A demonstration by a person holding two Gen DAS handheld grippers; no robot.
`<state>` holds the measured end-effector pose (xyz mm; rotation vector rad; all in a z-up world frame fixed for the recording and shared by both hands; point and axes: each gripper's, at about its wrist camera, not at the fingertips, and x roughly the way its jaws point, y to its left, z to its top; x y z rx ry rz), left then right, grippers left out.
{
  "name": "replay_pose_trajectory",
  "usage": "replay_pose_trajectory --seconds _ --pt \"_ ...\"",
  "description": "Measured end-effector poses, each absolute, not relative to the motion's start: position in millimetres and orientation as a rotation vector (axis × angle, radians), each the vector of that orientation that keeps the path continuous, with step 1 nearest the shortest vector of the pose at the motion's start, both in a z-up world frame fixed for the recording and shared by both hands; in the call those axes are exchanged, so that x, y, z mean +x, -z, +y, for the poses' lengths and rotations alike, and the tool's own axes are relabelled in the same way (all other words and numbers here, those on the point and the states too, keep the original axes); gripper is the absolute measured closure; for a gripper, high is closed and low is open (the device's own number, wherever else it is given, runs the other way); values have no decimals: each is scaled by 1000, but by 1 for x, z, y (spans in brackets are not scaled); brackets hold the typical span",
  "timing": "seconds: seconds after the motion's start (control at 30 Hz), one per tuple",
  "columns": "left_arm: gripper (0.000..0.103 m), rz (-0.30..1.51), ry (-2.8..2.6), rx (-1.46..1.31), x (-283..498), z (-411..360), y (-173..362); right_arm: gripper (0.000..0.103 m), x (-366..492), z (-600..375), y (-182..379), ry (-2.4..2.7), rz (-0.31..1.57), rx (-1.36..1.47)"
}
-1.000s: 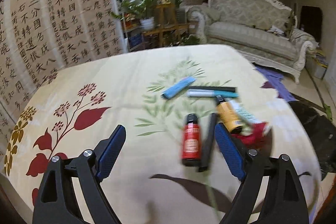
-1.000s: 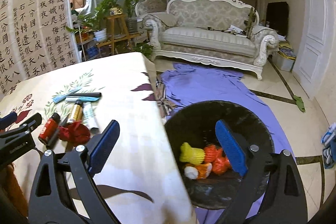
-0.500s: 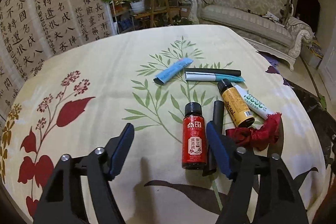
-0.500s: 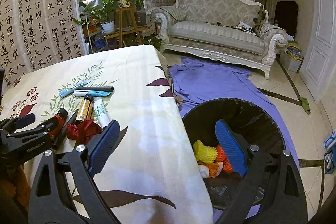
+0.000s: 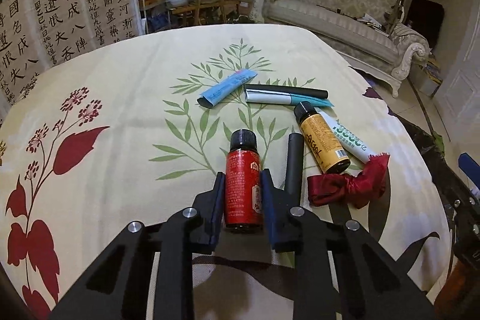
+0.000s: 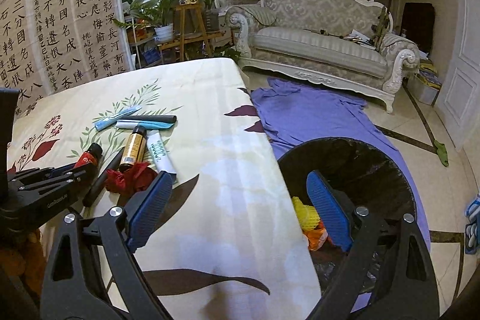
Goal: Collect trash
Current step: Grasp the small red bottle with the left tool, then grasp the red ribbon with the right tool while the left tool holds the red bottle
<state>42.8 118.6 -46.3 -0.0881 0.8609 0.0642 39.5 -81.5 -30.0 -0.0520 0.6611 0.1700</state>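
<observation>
Our left gripper (image 5: 242, 180), jaws having just closed, clamps the red bottle (image 5: 242, 170) lying on the tablecloth (image 5: 120, 110). At 2 o'clock the white tube (image 5: 349, 137) reads "3000". Our right gripper (image 6: 240, 194) stands apart, empty.

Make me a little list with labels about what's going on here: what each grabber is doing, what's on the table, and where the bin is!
left gripper: its jaws have just been closing, now shut on the red bottle
right gripper: open, holding nothing
still on table: yellow bottle, white tube, black stick, red cloth, blue wrapper
trash bin: on the floor beside the table, already holding yellow and orange trash
table cover: cream cloth with leaves and flowers
</observation>
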Motion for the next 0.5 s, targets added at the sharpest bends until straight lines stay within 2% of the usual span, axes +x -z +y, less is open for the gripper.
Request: replay_pose_trajectory --seconds 0.07,0.3,0.5 --pt "78 849 -75 -89 37 121 44 15 39 -76 29 -183 661 -60" --pt "78 839 -135 -110 20 146 38 28 39 -51 30 -247 676 -94" --pt "78 831 -204 -103 3 172 36 31 54 -34 34 -242 692 -129"
